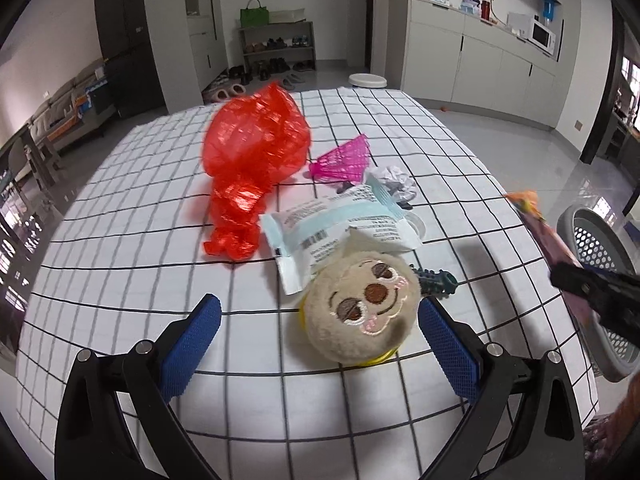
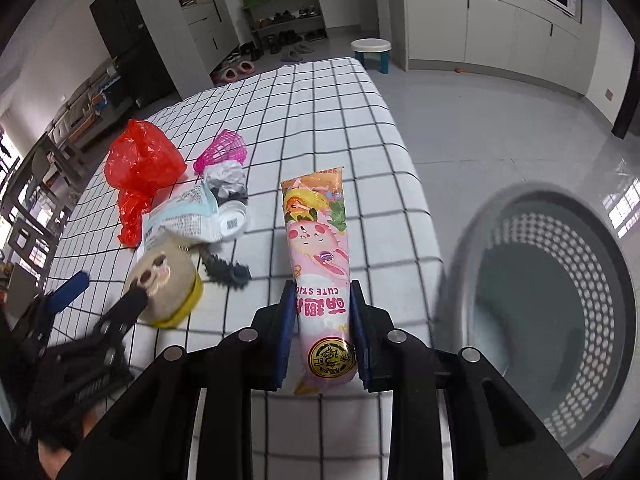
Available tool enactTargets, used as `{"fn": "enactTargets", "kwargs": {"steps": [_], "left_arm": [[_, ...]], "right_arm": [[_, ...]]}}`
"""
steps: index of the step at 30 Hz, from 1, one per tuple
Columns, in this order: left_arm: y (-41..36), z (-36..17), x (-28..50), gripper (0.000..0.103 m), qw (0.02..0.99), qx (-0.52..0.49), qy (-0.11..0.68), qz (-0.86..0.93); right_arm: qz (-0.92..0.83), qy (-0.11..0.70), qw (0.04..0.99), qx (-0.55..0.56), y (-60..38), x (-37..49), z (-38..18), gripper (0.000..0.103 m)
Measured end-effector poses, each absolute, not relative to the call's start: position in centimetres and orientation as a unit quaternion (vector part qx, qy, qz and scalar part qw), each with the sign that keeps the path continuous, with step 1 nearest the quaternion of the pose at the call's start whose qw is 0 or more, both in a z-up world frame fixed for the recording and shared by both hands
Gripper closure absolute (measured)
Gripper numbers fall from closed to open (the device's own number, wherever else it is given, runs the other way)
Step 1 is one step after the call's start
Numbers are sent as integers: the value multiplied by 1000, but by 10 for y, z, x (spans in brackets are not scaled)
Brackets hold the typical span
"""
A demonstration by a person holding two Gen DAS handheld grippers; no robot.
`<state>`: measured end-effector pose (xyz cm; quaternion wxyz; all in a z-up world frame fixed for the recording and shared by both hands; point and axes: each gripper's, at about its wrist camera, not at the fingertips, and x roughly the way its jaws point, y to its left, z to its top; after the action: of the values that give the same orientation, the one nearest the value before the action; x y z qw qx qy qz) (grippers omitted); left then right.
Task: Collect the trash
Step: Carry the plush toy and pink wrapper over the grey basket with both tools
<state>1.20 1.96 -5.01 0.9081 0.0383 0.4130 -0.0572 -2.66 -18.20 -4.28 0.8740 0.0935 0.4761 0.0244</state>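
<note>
My right gripper (image 2: 322, 292) is shut on a long pink snack wrapper (image 2: 316, 236), held above the table's right edge; the same wrapper (image 1: 548, 240) shows at the right of the left wrist view. A grey perforated bin (image 2: 560, 292) stands on the floor just right of it. My left gripper (image 1: 320, 312) is open, its blue pads on either side of a beige plush toy (image 1: 360, 308) without touching it. Beyond lie a white-and-blue packet (image 1: 332, 232), a red plastic bag (image 1: 252, 148), a pink net (image 1: 344, 160), crumpled paper (image 1: 394, 182) and a dark spiky piece (image 1: 438, 282).
A white cloth with a black grid (image 1: 140, 240) covers the table. The bin (image 1: 600, 280) sits beside the table's right edge. A white stool (image 2: 370, 54) stands on the floor past the far end. Cabinets and a shoe rack line the far walls.
</note>
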Motion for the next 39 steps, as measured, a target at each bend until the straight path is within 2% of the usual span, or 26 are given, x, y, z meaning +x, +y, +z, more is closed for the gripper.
{"fn": "enactTargets", "kwargs": {"steps": [10, 12, 14, 16, 29, 39], "left_arm": [[3, -66, 23, 7, 902, 52, 425, -59], [1, -68, 23, 16, 901, 58, 426, -59], [-1, -71, 23, 32, 898, 63, 431, -64], [-2, -72, 20, 39, 898, 65, 430, -68], [6, -37, -8, 42, 923, 66, 375, -64], [-52, -9, -38, 42, 922, 77, 348, -148]], "right_arm": [[24, 476, 872, 107, -195, -38, -44, 77], [24, 478, 872, 107, -195, -38, -45, 77], [24, 478, 871, 107, -196, -39, -45, 77], [25, 478, 871, 107, -196, -39, -46, 77], [9, 460, 881, 111, -215, -52, -39, 77], [-58, 436, 887, 140, -278, -94, -32, 77]]}}
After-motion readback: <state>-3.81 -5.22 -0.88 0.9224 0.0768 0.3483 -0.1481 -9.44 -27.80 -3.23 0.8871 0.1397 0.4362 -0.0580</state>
